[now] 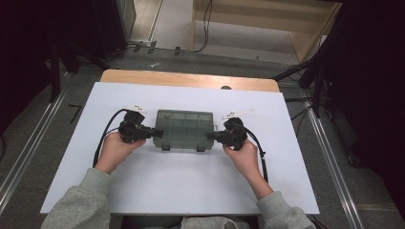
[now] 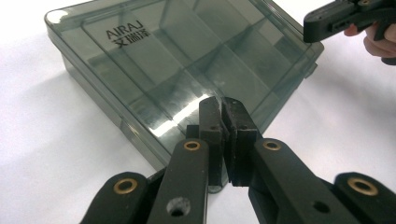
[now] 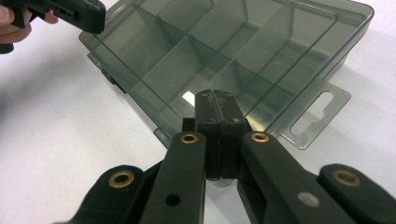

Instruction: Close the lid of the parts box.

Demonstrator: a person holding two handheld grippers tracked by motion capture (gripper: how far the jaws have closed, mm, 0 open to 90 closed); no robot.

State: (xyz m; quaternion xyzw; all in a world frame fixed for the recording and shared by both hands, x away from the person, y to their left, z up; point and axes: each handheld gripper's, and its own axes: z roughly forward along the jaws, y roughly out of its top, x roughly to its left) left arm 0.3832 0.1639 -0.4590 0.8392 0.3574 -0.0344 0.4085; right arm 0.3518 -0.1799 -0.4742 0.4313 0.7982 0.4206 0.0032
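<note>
Nearest, two hands low on the white table [image 1: 143, 191]; left gripper [image 1: 154, 133] and right gripper [image 1: 210, 135] both pinched together, empty, tips level against opposite short ends of the smoky compartment box [image 1: 185, 129]. Between them, long axis running side to side, equally near each; latches facing the person.

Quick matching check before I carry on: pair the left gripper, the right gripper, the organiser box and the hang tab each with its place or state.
Things:
1. left gripper
2. right gripper
3. organiser box
4. hang tab

Places or states:
A. clear flap with a slot, sticking out from one end of the box
B. jaws shut, at the box's left end in the high view
C. smoky transparent, lid closed, flat on the white table
D. jaws shut, at the box's right end in the high view

Pairs: 1-B, 2-D, 3-C, 4-A
</note>
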